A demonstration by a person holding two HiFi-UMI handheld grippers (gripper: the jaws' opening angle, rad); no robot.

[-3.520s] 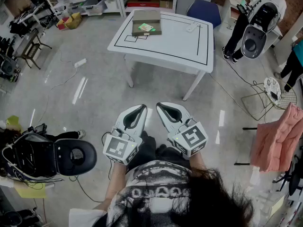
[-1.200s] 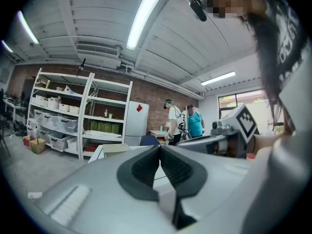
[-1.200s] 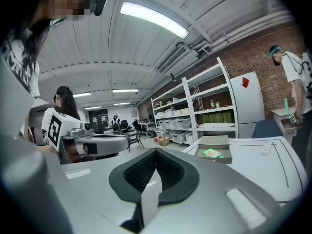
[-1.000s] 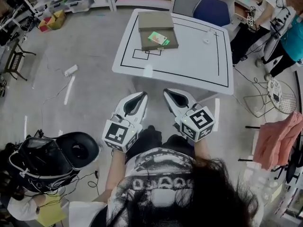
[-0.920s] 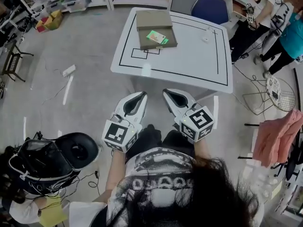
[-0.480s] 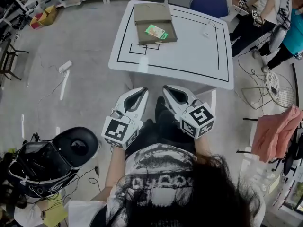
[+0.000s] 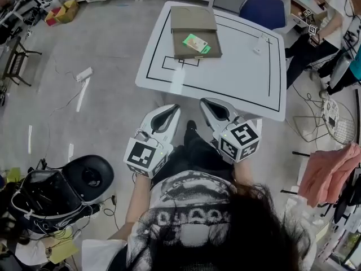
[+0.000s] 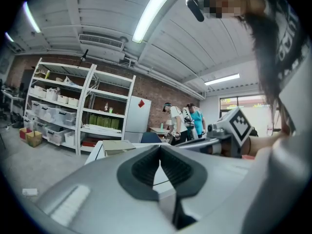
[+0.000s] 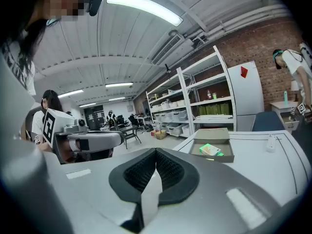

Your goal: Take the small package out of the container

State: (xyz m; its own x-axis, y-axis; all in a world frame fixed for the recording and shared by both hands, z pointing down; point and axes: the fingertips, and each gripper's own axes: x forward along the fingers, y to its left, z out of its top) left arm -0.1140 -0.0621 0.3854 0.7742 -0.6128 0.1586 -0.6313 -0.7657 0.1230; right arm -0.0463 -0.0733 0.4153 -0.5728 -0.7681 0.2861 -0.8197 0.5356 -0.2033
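Note:
A shallow brown cardboard container (image 7: 187, 51) lies open on the far left part of the white table (image 7: 237, 78), its lid (image 7: 192, 18) lying behind it. The small green package (image 7: 196, 42) lies inside it; the right gripper view also shows the package (image 9: 210, 150) in the container (image 9: 209, 158). My left gripper (image 7: 174, 108) and right gripper (image 7: 205, 102) are held side by side at waist height, short of the table's near edge, well away from the container. Both are shut and empty, the pads meeting at the tips in the left gripper view (image 8: 160, 148) and the right gripper view (image 9: 156, 151).
A small white object (image 7: 260, 41) sits on the table's far right. A blue chair (image 7: 264, 7) stands behind the table, and people stand at the right rear. A black seat-like rig (image 7: 84, 176) lies on the floor at my left, a pink cloth (image 7: 327, 174) at my right.
The table now sits nearer to me and closer to both gripper tips. Both grippers keep their side-by-side pose and stay shut.

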